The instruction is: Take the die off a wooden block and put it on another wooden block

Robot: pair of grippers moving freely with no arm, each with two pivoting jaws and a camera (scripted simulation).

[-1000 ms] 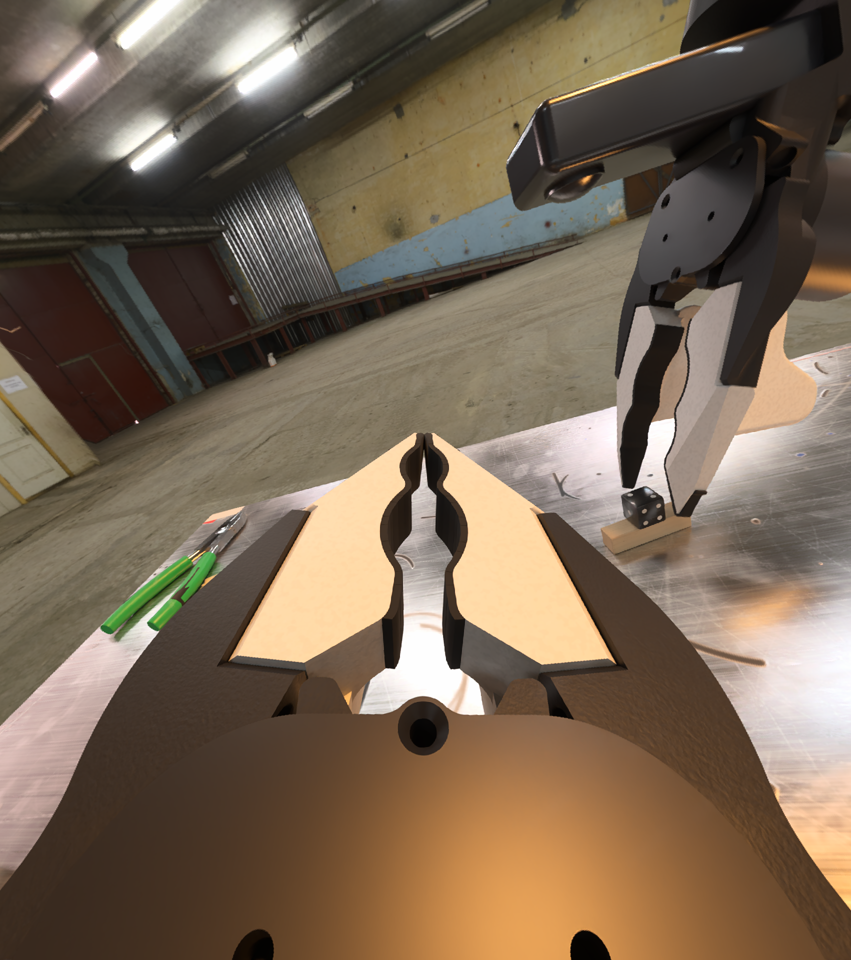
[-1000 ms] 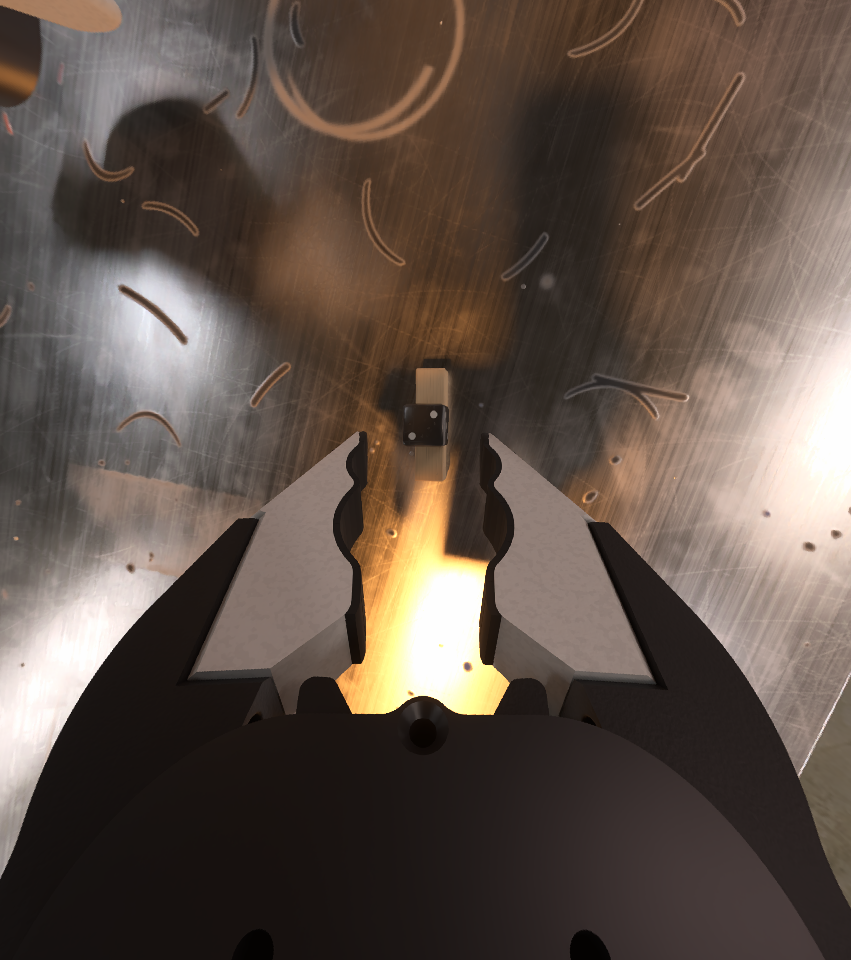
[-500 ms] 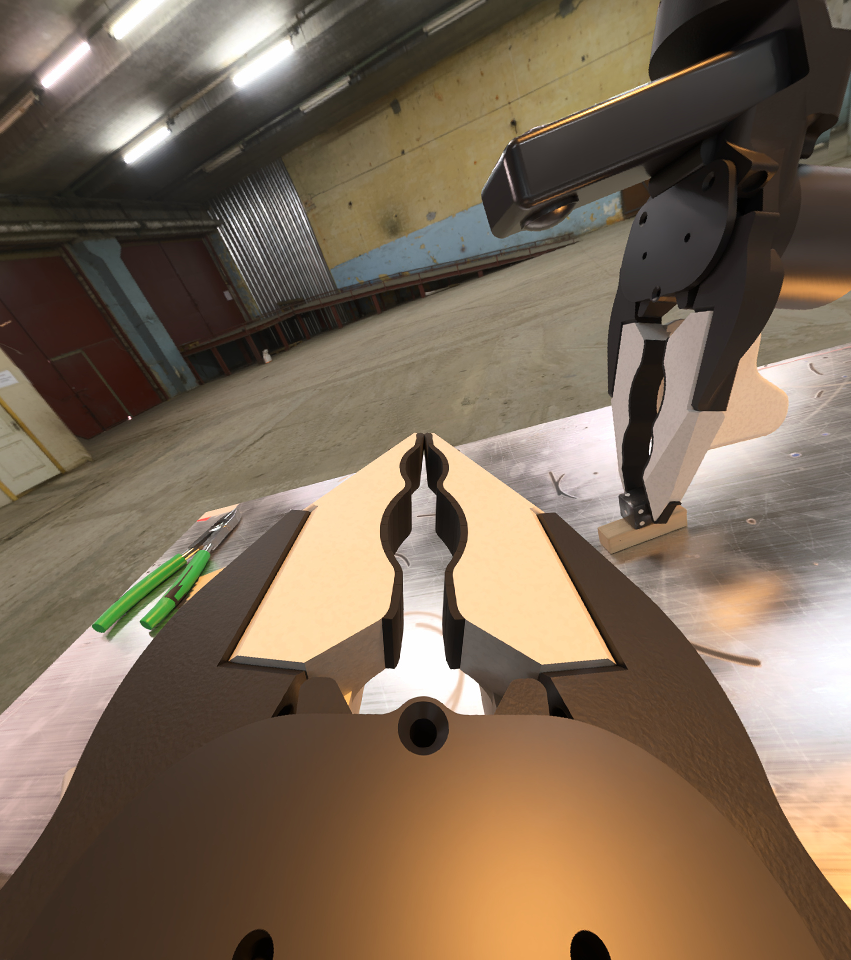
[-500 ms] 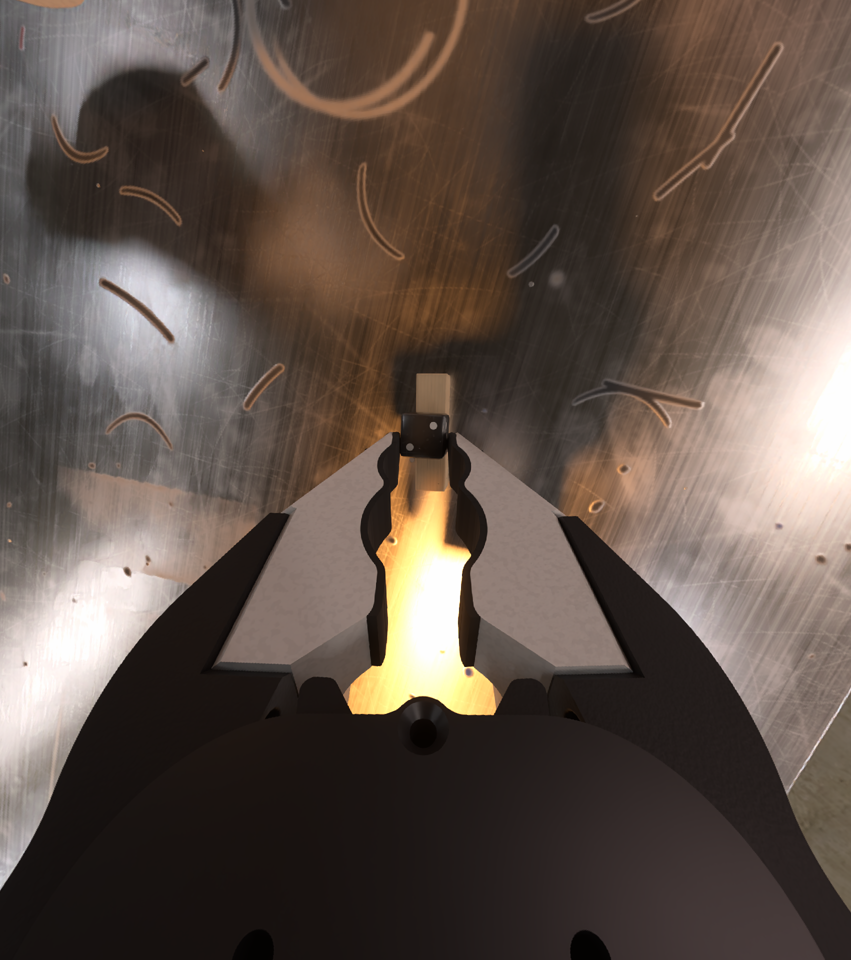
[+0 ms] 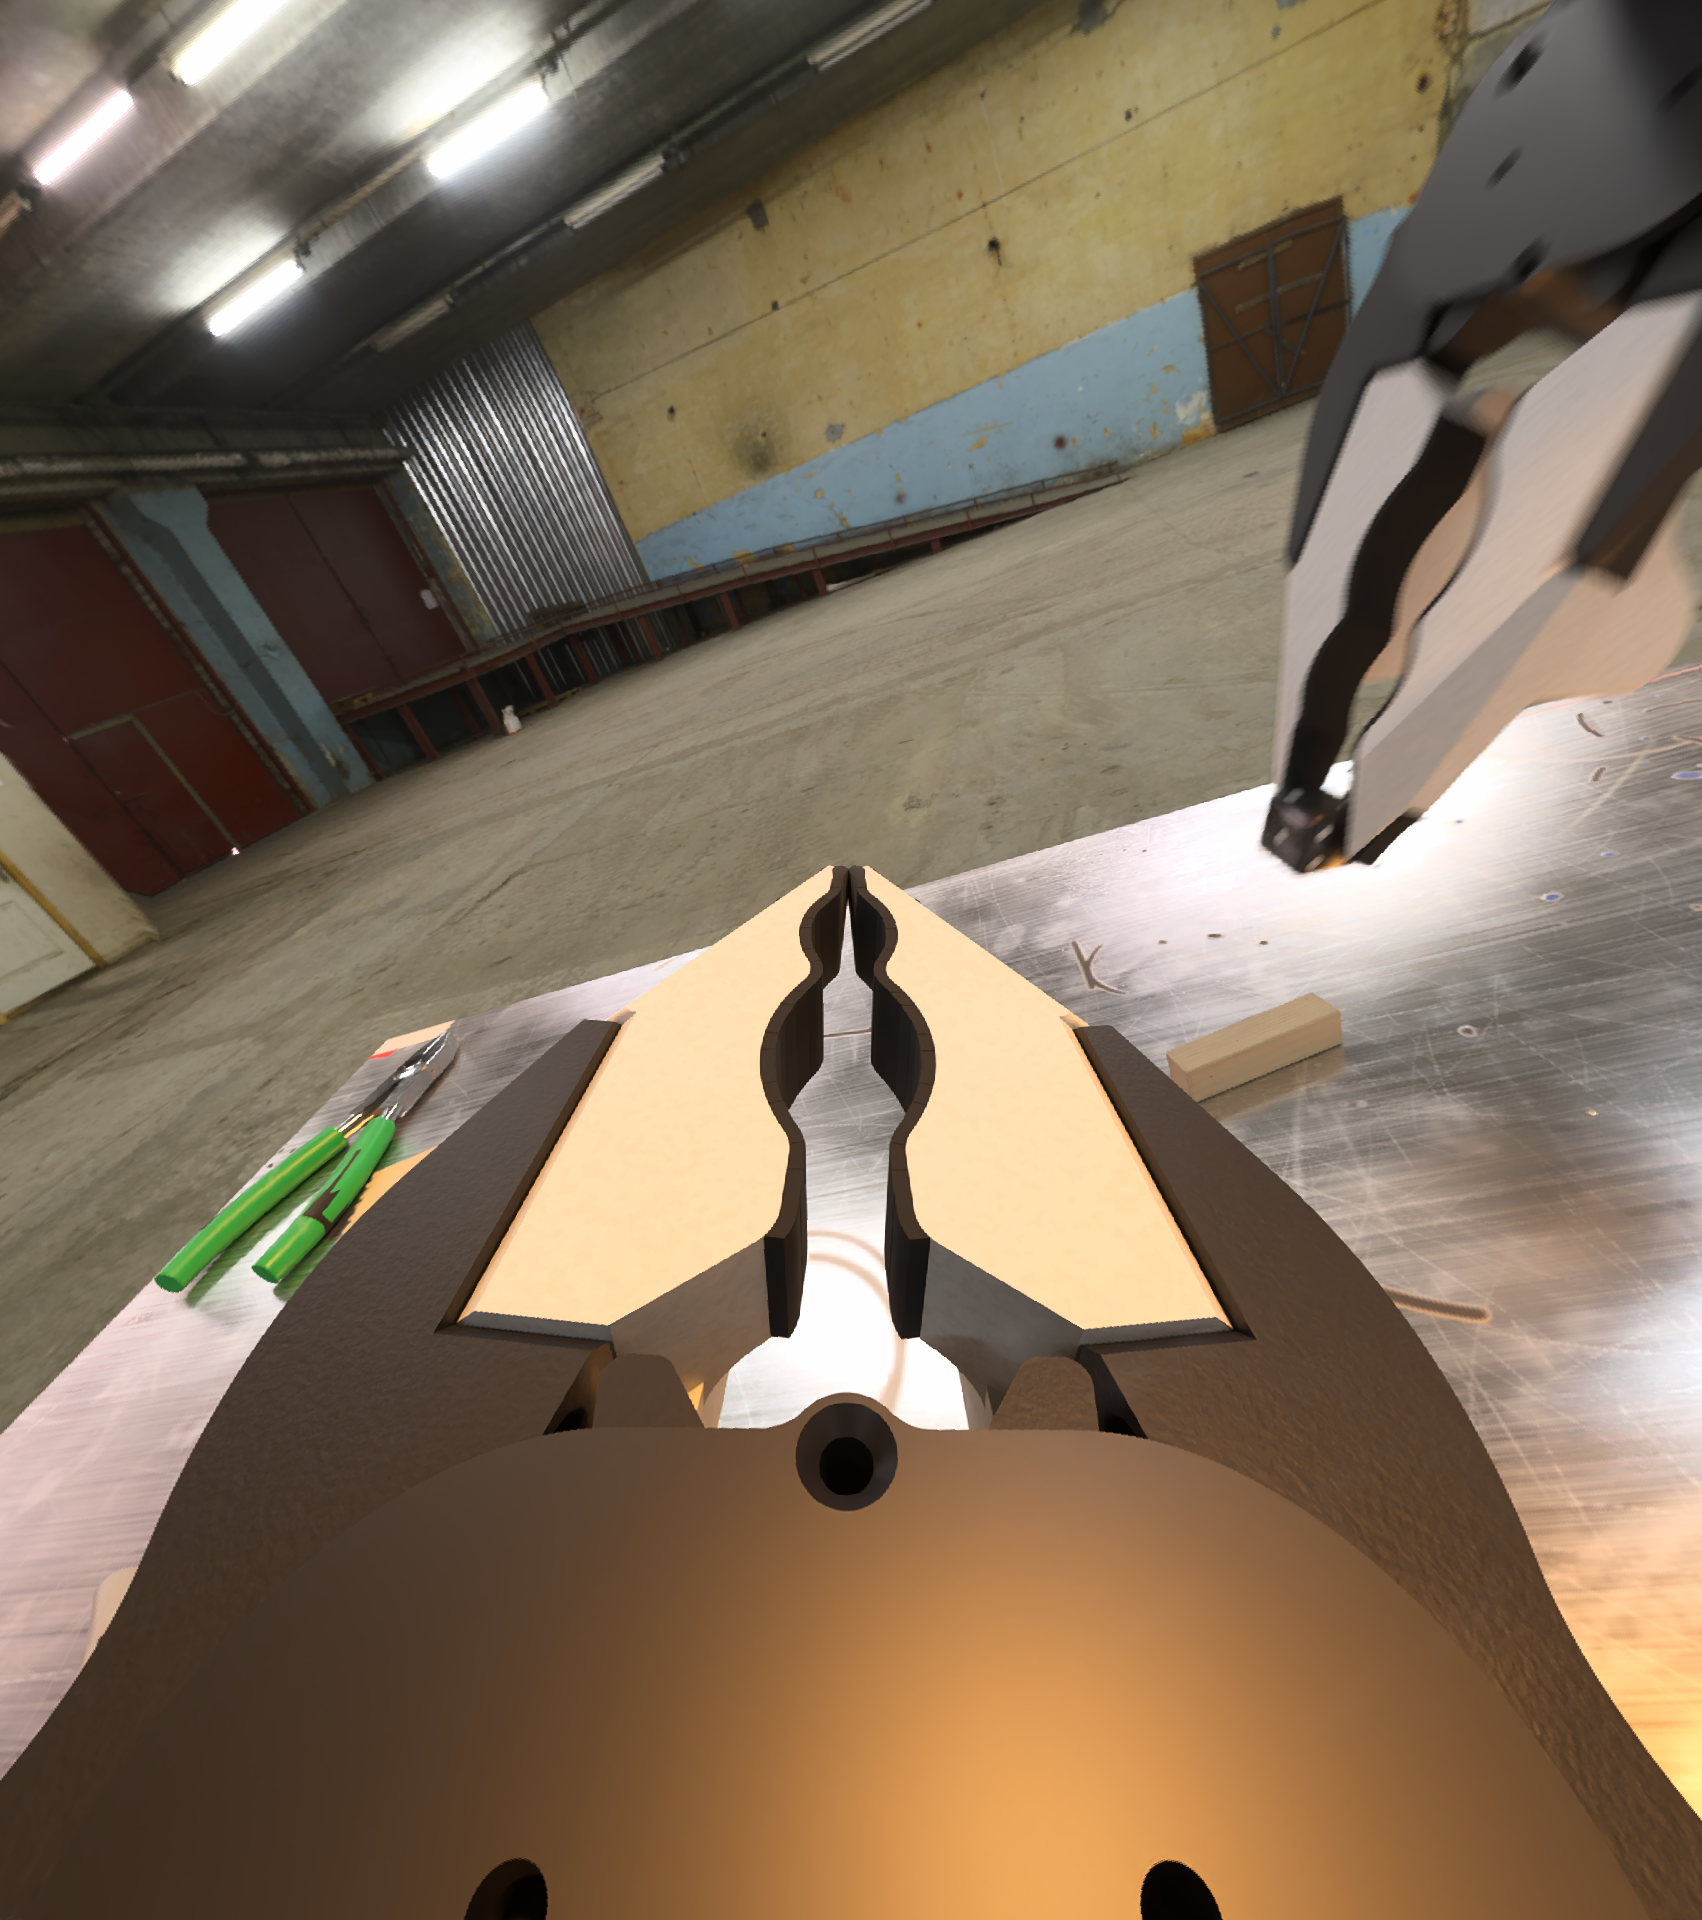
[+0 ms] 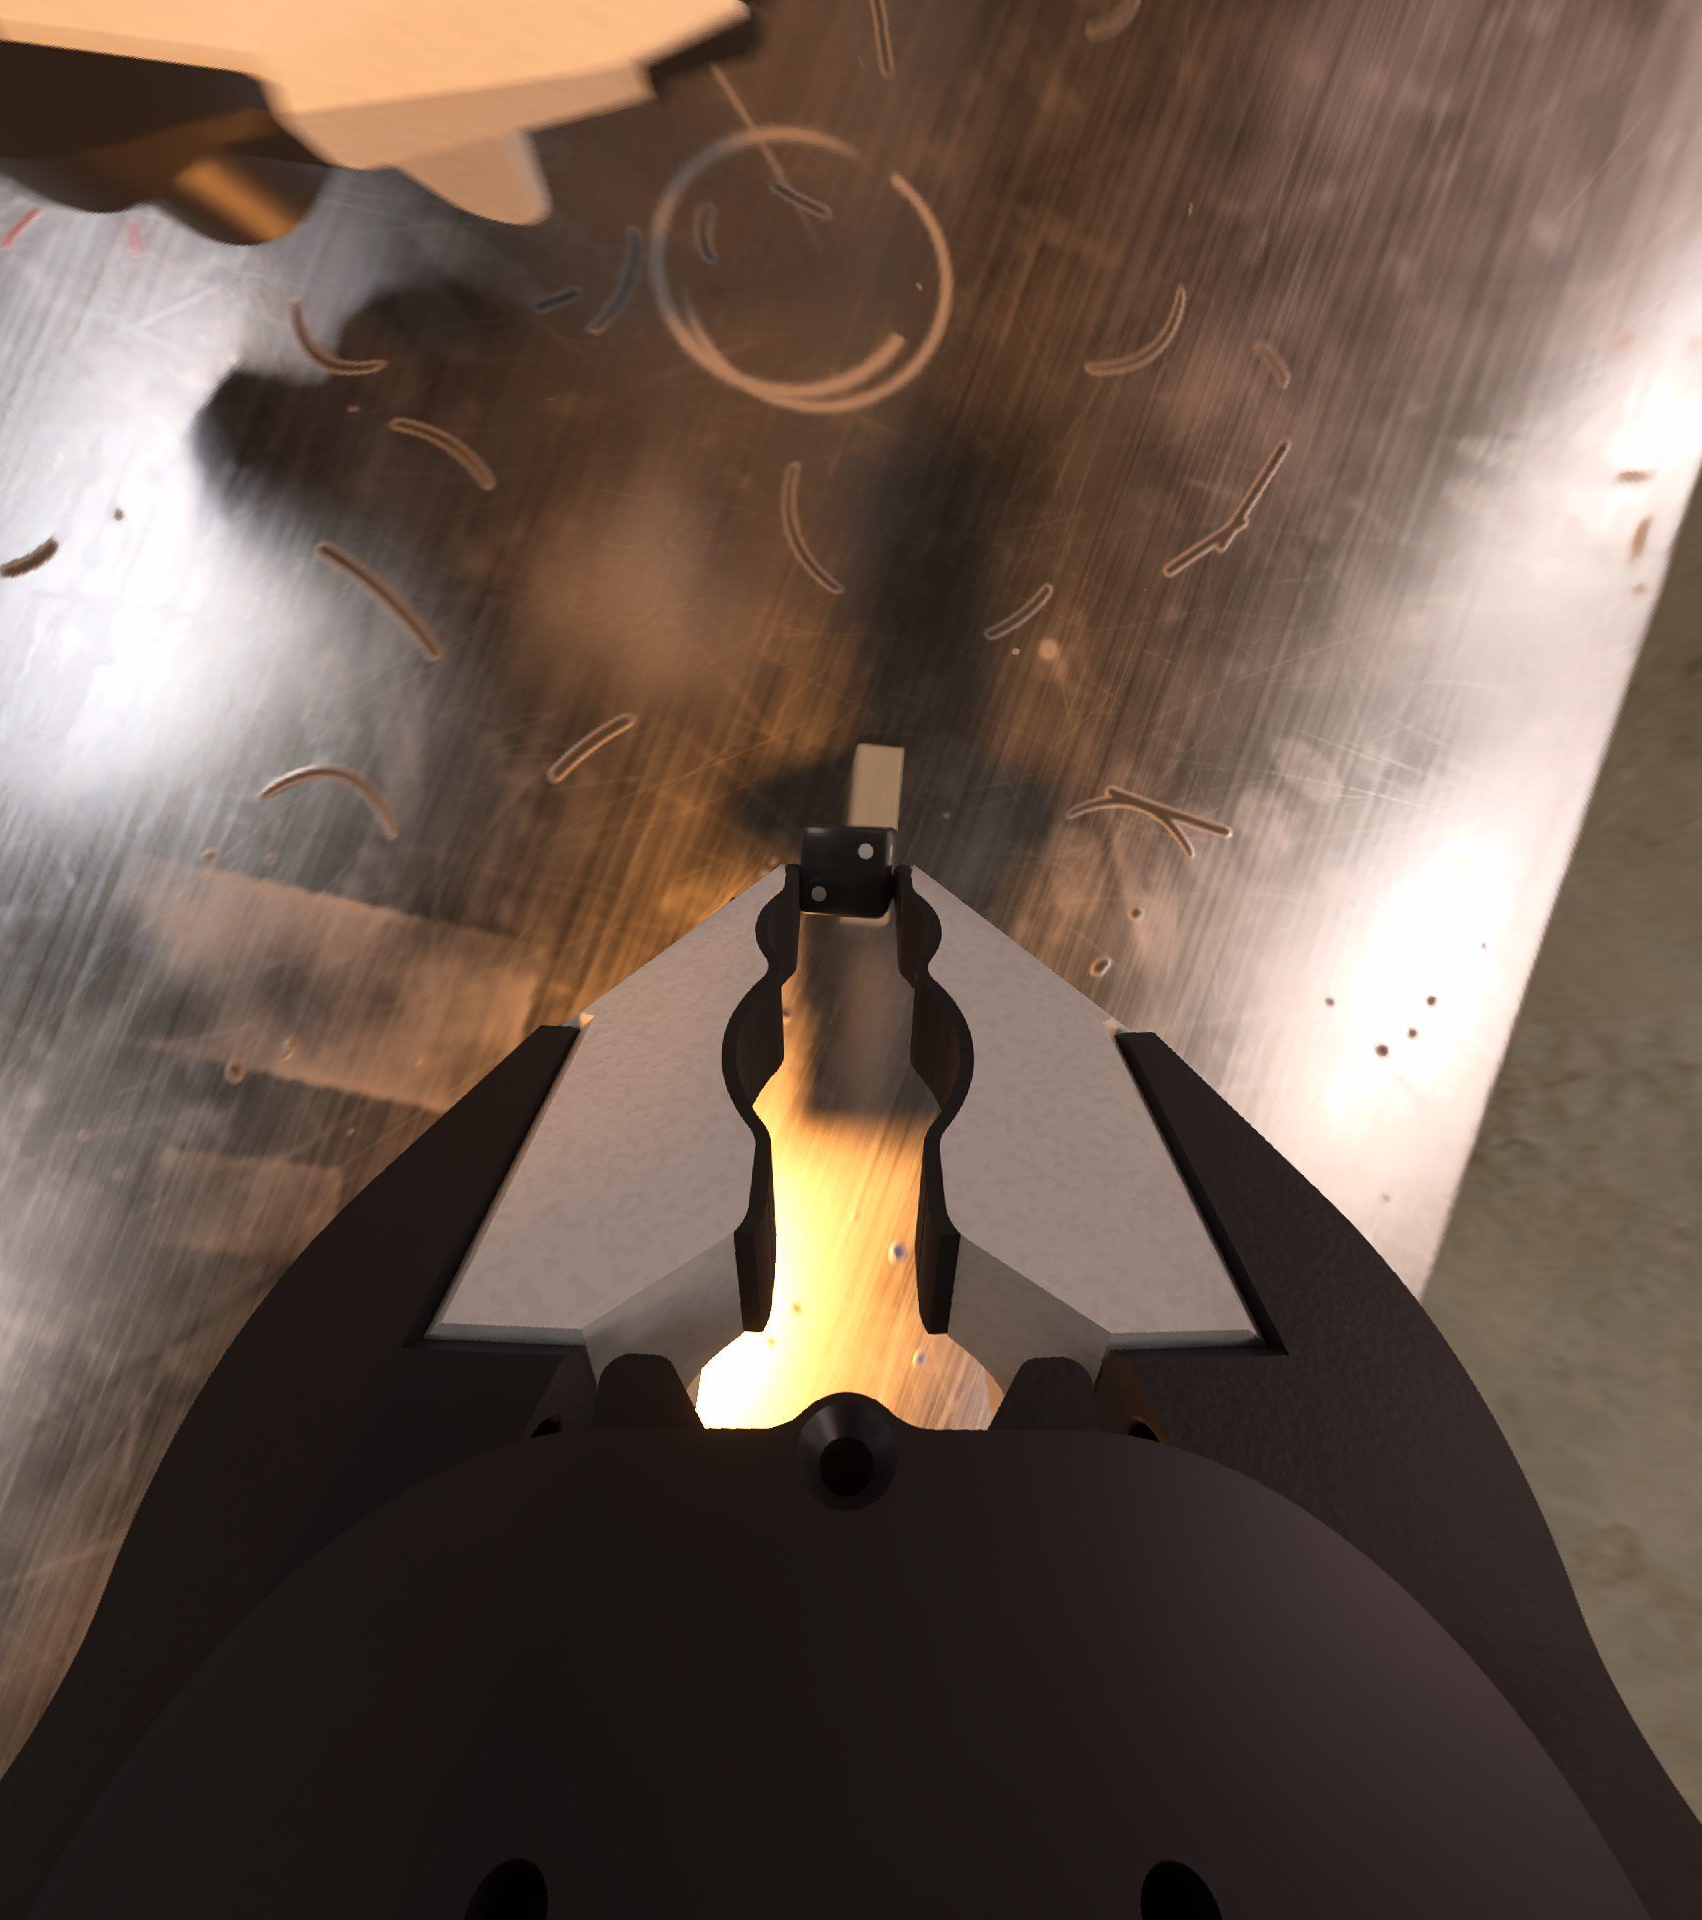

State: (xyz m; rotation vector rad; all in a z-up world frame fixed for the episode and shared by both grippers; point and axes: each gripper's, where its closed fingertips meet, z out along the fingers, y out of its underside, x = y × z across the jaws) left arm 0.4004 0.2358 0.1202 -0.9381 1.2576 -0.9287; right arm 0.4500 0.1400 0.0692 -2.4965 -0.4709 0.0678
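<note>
My right gripper [image 6: 847, 883] is shut on a small black die [image 6: 845, 871] with white pips, held at the fingertips. It holds the die in the air above a small pale wooden block [image 6: 876, 781] that lies on the metal table. In the left wrist view the right gripper [image 5: 1330, 821] hangs at the upper right with the die [image 5: 1296, 831], and the block [image 5: 1252, 1042] lies bare below it. My left gripper [image 5: 845, 878] is shut and empty, low over the table, to the left of the block.
Green-handled pliers [image 5: 307, 1195] lie near the table's left edge. A pale wooden shape [image 5: 914, 623] shows behind the right gripper. The scratched metal table [image 6: 1346, 727] ends at an edge on the right of the right wrist view. The left gripper [image 6: 359, 83] shows at the top left there.
My right gripper closed on the die and lifted it up off the wooden block, which now lies bare. The left gripper stayed shut and barely moved.
</note>
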